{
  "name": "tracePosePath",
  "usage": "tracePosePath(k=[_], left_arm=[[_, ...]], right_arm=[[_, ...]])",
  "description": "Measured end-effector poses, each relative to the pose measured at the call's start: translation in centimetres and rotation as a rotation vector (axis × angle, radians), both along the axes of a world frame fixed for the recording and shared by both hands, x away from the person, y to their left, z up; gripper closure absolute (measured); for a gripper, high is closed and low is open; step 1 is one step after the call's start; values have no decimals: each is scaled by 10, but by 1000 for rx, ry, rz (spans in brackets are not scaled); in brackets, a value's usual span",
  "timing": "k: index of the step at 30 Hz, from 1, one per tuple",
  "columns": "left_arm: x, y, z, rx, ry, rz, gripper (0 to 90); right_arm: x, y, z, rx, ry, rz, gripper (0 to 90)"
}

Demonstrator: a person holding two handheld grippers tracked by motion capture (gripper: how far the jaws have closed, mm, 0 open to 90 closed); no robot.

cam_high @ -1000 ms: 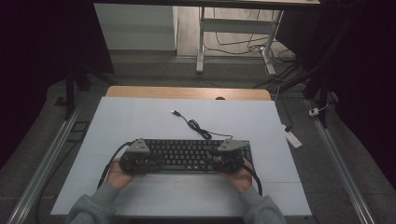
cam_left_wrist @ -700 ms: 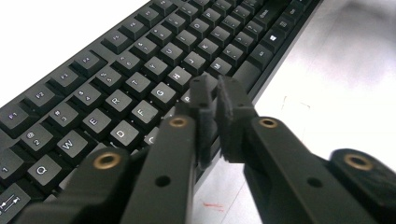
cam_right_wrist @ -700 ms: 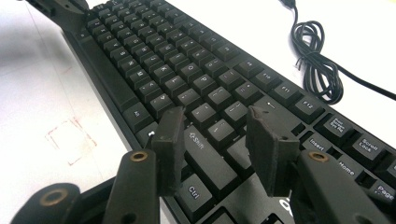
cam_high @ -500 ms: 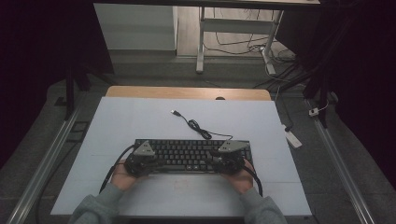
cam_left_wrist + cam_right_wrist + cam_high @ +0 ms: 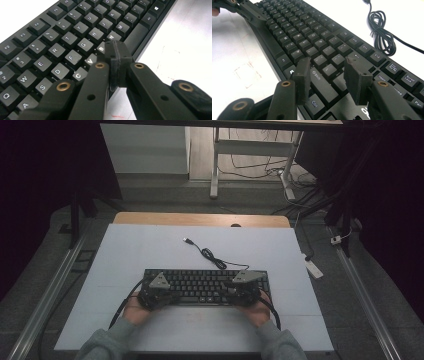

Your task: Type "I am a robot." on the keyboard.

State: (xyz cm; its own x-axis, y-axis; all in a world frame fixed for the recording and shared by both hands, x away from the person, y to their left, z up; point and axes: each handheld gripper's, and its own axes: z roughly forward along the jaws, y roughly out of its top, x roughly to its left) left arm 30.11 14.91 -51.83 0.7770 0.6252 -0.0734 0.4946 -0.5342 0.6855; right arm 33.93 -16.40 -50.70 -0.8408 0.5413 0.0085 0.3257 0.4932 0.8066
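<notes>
Keyboard [image 5: 205, 286] under both my tools: left hand-held gripper [image 5: 117, 53] just closed, jaws pressed together, empty, over B and N; right hand-held gripper [image 5: 328, 75] open above Shift. Keyboard lies near worktop [image 5: 280, 255] front edge, centred.

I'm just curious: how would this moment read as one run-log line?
left gripper: shut, empty, over keyboard | right gripper: open above Shift key | cable: coiled behind
</notes>
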Motion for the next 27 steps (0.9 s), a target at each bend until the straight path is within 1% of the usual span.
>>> tracePosePath(k=[2,9,11,12,17,19,22,24,27], left_arm=[[1,-2,-2,14,2,-6,887],[1,-4,-3,16,-4,-10,887],[0,-5,-4,27,-1,-14,888],[0,-6,-5,34,-5,-16,888],[-2,-8,-3,43,-20,-22,888],[-3,-7,-1,23,-31,-18,888],[-4,-3,6,-31,-44,-4,873],[-5,1,10,-58,-54,15,822],[-6,5,14,-77,-60,39,717]], right_arm=[[0,0,0,-1,0,-1,571],[-1,0,-1,-10,1,0,570],[-1,0,-1,-10,1,0,569],[-1,0,-1,-9,0,-1,569],[-1,0,-1,-8,-1,-1,569],[-1,0,0,-8,-3,0,568],[-1,-1,1,-3,-6,-1,566],[-2,-2,2,9,-4,-7,562],[-4,-5,4,23,-5,-5,558]])
